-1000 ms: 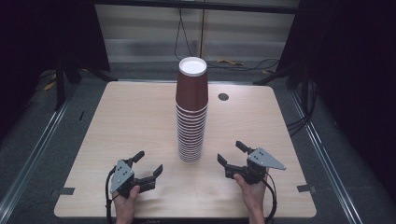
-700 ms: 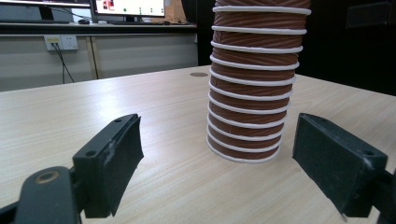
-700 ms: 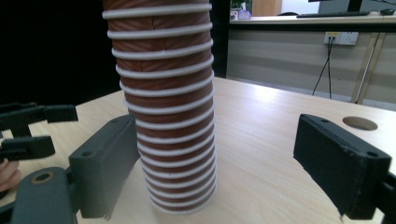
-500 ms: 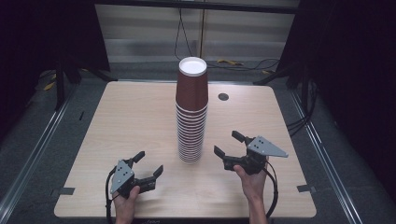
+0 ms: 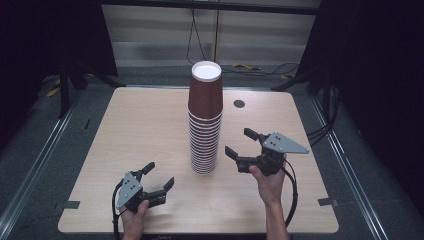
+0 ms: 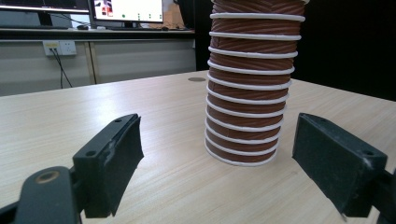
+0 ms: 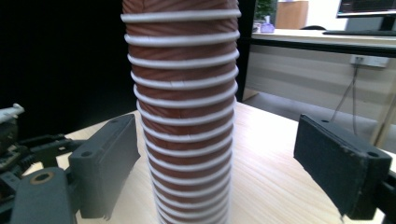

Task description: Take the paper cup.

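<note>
Right claw (image 5: 237,141) risen beside cup stack (image 5: 205,125), wide and empty, left claw (image 5: 160,173) wide too, pale wooden table (image 5: 140,120), dark room.

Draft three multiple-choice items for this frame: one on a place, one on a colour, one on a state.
1. Where does the stack of cups stand on the table?
A. Near the middle
B. At the front left corner
C. Against the right edge

2. What colour are the cups' outsides?
A. Blue
B. Reddish brown with white rims
C. Green

3. What state are the right tongs in?
A. Shut on a cup
B. Open, gripping nothing
C. Lying unheld on the table

Answers:
1. A, since the high view shows bare tabletop on every side of the stack.
2. B, as both gripper views show reddish-brown walls banded by white rims.
3. B, because the high view shows a hand holding them just right of the stack, and the right gripper view shows the jaws spread wide with no pad pressing on a cup.
</note>
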`<state>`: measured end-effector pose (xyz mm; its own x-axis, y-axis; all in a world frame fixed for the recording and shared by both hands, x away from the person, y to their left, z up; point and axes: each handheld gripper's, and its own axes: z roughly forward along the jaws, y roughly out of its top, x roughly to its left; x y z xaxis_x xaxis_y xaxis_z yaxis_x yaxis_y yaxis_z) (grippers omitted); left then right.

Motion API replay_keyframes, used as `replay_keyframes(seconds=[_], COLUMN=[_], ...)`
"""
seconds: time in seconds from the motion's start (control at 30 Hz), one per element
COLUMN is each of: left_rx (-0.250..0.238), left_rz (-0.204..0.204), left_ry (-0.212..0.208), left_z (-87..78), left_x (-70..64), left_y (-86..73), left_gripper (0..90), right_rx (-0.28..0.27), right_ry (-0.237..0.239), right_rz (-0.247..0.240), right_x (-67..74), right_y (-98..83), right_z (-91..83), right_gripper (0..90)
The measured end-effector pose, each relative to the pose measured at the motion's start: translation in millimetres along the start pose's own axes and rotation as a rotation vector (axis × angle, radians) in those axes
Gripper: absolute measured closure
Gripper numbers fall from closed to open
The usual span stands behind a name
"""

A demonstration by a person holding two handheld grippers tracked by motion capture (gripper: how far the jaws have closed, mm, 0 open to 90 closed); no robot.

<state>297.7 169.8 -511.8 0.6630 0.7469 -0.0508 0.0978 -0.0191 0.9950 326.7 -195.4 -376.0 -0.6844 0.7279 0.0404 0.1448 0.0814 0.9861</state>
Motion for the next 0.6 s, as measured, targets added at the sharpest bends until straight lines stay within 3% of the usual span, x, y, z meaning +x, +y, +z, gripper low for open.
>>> replay_keyframes(seconds=[0.3, 0.6], left_rx=[0.002, 0.010], left_rz=[0.005, 0.019], left_ry=[-0.007, -0.007], left_z=[0.0, 0.7], left_x=[0.2, -0.7], left_y=[0.2, 0.6], left_gripper=[15.5, 15.6], right_rx=[-0.012, -0.007], right_ry=[0.052, 0.133], right_rz=[0.003, -0.004], right_x=[-0.8, -7.8], right_y=[28.4, 56.1], right_z=[7.4, 12.6], right_gripper=[13.4, 14.8])
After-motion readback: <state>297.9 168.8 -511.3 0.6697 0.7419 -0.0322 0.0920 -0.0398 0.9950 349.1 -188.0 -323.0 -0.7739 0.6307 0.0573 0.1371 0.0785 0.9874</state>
